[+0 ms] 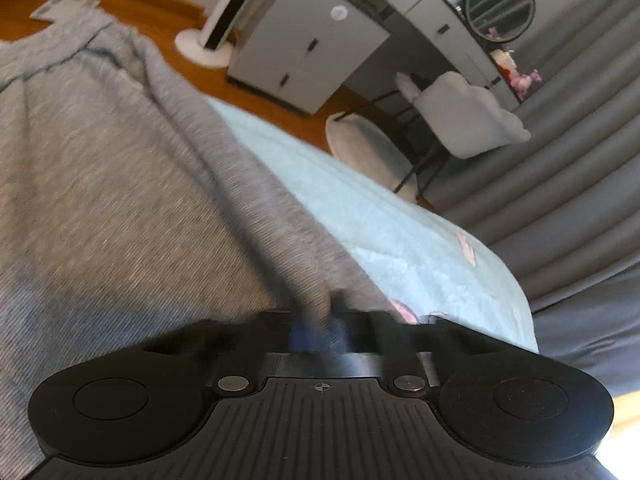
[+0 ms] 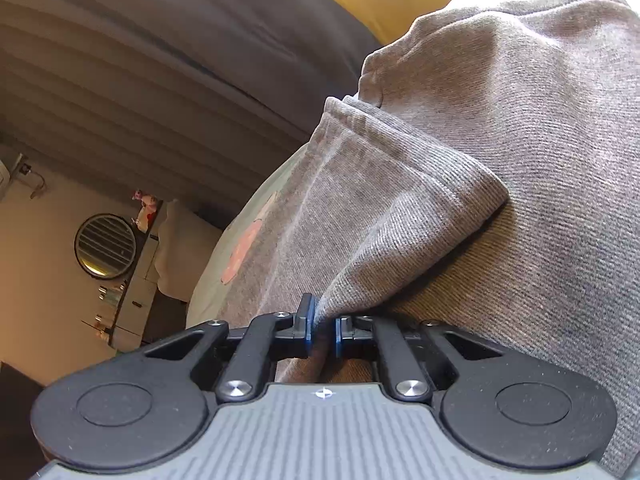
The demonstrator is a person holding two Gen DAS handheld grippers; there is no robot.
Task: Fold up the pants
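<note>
My right tongs (image 2: 323,330) are clamped on a fold of the grey pants (image 2: 500,168), the cloth pinched between the blue pads (image 2: 306,328). My left tongs (image 1: 320,320), blurred, also appear closed on a ridge of the fabric. The pants lie spread across a pale blue bed cover (image 1: 400,232), near grey curtains (image 1: 568,168).

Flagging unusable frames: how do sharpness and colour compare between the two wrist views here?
Left wrist view: motion-blurred, most at the left tongs and the grey pants; cool cast, background softer but readable. Right wrist view: sharp, knit ribs of the pants and blue pads of the right tongs crisp; warm brownish cast. Both bend the curtain folds, fisheye.
</note>
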